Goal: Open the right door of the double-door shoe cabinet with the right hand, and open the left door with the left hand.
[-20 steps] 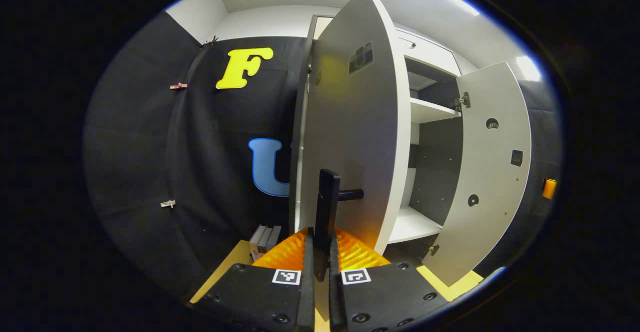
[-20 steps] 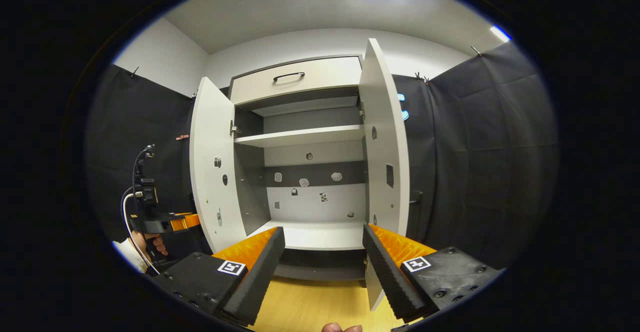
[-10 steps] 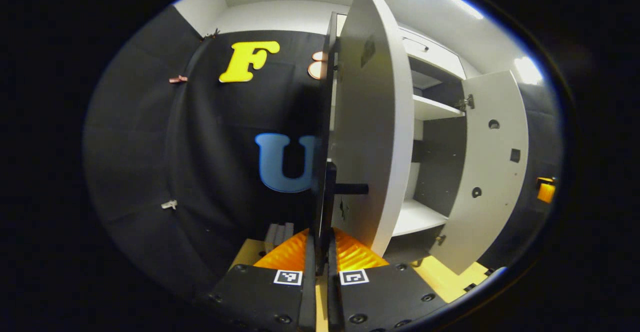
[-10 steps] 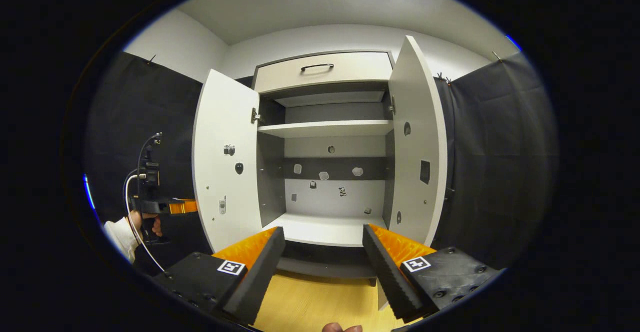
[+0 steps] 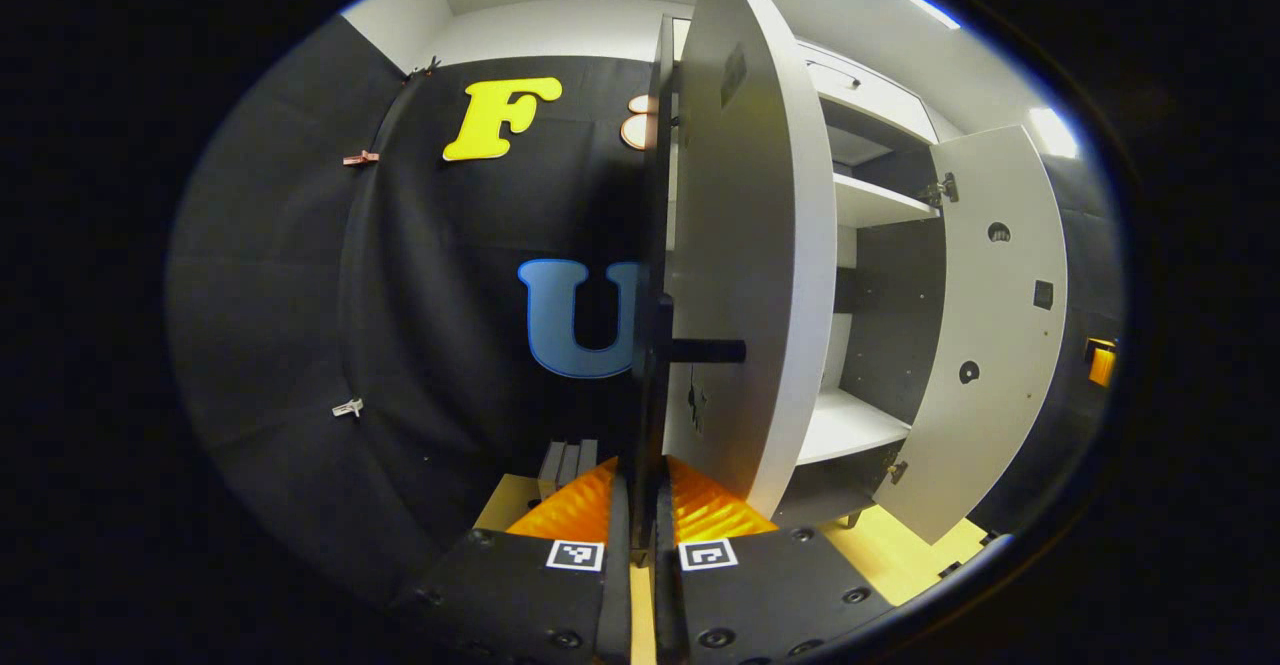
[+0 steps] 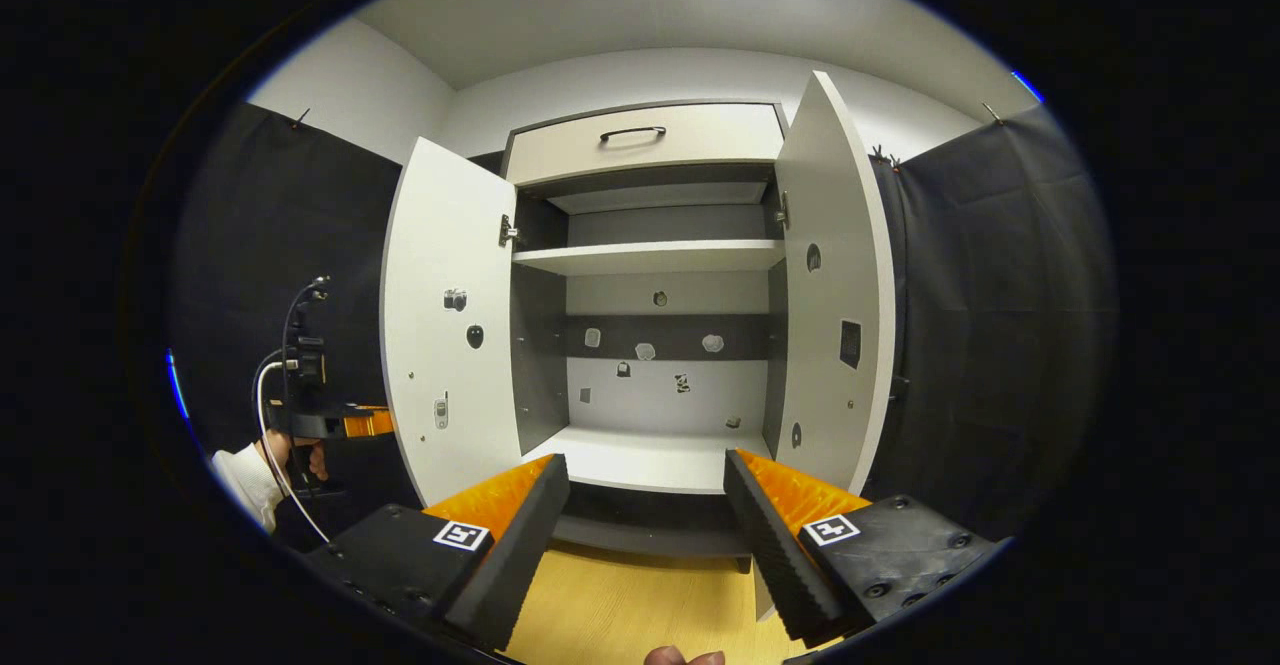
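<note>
My left gripper is pinched nearly closed on the black handle of the left door; both fingers press its lower end, with hardly a gap between them. In the left gripper view I look almost along the edge of that door, which stands wide open, swung well out from the cabinet. The handle's black peg juts from the door face to the bar I am gripping.

In the right gripper view I see that same gripper farther off at the outer side of the left door, with a hand and a pale sleeve behind it.

My right gripper is spread wide and holds nothing. It hangs in front of the cabinet, apart from both doors, pointing at the bottom shelf. The right door is also wide open, its inner face turned toward the middle; in the left gripper view it shows at the far side.

Inside, an upper shelf crosses the cabinet, and a closed drawer with a dark pull sits above the doors. Wooden floor lies below my right fingers.
</note>
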The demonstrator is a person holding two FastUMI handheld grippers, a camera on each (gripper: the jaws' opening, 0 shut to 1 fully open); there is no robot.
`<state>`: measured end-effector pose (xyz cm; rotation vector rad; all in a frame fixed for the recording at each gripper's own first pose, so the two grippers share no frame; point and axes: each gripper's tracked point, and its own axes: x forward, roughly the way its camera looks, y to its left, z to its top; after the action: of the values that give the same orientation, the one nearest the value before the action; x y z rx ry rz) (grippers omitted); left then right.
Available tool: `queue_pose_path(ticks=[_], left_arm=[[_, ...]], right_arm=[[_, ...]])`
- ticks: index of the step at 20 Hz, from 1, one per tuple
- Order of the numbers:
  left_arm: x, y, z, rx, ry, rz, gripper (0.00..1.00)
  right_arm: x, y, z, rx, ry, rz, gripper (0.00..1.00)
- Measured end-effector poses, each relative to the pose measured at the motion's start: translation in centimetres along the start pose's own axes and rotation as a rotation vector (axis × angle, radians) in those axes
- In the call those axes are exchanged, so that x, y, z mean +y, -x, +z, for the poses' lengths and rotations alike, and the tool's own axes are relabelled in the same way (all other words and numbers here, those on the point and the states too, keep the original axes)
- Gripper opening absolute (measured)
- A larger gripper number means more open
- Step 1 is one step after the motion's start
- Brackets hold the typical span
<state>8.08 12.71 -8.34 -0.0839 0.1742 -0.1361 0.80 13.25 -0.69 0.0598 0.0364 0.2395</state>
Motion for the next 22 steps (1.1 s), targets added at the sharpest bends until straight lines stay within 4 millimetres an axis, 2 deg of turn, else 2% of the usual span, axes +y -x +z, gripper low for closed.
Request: queue_pose_path(ticks=[2,7,10,12,18,22], left_arm=[[0.0,0.1,0.0,0.002,-0.001,0.006,0.13],[0.0,0.5,0.3,-0.006,-0.021,0.029,0.14],[0.0,1.4,0.6,-0.015,-0.029,0.042,0.13],[0.0,2.1,1.1,-0.024,-0.048,0.058,0.13],[0.5,5.8,3.4,-0.095,-0.037,0.123,0.32],[-1.2,8.8,4.7,-0.141,-0.035,0.123,0.51]], right_arm=[[-0.3,-0.1,0.0,0.002,-0.006,-0.005,1.0],[-0.7,-0.4,0.0,-0.003,-0.002,-0.008,0.98],[-0.9,-0.6,-0.1,0.0,-0.001,-0.006,1.0],[-1.0,-0.7,0.0,0.0,-0.004,-0.005,0.98],[-1.6,-0.9,0.3,-0.007,-0.005,-0.006,0.98],[-2.2,-1.0,0.5,-0.015,-0.015,-0.016,0.98]])
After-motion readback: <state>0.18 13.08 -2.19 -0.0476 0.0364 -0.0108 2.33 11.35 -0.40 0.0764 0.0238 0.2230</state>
